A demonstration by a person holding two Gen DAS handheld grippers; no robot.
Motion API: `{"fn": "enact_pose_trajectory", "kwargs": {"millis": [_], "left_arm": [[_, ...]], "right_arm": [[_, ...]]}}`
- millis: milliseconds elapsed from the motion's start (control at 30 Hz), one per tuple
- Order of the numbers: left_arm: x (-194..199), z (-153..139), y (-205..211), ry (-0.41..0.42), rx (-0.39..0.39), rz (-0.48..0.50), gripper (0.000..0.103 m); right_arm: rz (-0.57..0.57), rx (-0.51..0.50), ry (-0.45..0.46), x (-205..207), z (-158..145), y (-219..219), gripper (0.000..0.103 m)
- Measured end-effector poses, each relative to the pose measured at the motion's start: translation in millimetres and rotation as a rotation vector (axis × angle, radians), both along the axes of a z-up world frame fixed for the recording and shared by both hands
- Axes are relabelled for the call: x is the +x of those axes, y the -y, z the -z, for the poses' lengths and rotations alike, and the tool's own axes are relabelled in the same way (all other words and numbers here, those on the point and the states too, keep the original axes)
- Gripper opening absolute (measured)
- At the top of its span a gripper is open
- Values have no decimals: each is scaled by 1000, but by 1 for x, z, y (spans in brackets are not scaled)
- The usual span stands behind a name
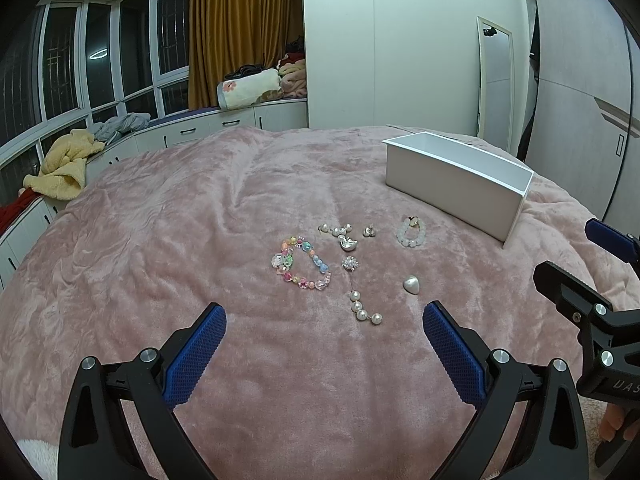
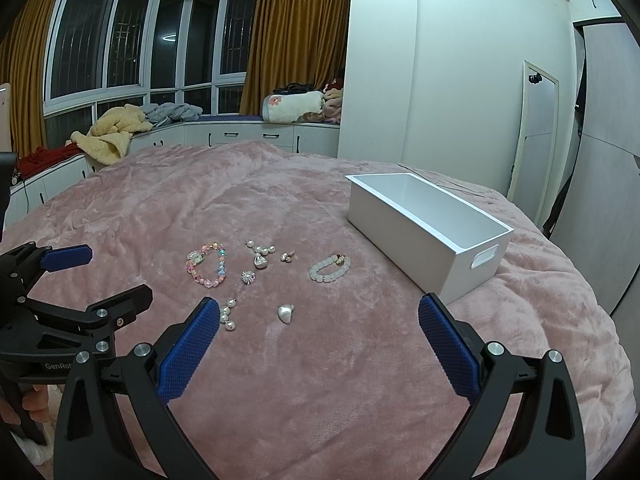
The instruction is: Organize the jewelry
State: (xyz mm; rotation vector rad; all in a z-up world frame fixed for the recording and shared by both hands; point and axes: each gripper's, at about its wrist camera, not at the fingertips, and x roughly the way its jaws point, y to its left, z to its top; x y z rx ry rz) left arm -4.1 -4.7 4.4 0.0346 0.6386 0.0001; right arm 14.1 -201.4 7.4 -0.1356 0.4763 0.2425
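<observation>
Jewelry lies spread on a pink blanket [image 1: 200, 240]: a pastel bead bracelet [image 1: 301, 262] [image 2: 206, 264], a pearl strand with a silver pendant [image 1: 343, 236] [image 2: 260, 254], a small earring [image 1: 369, 231] [image 2: 287, 257], a white bead bracelet [image 1: 411, 233] [image 2: 329, 269], a sparkly charm on a pearl chain [image 1: 362, 304] [image 2: 234, 300] and a white heart piece [image 1: 411, 284] [image 2: 285, 313]. An empty white box [image 1: 460, 184] [image 2: 428, 228] stands to the right. My left gripper [image 1: 324, 324] is open, short of the jewelry. My right gripper [image 2: 318, 320] is open just before the heart piece.
The blanket covers a bed [image 2: 360, 380] with free room all around the jewelry. A window bench [image 2: 240, 130] at the back holds towels and folded blankets. A mirror [image 2: 534, 136] leans on the wall behind the box. A person's hand [image 2: 28, 404] holds the left gripper's handle.
</observation>
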Motion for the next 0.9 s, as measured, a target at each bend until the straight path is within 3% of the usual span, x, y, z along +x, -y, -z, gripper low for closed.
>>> {"fn": "enact_pose_trajectory", "kwargs": {"millis": [900], "left_arm": [[-2, -6, 1, 15, 7, 22, 100]], "right_arm": [[13, 16, -9, -4, -7, 1, 98]]}}
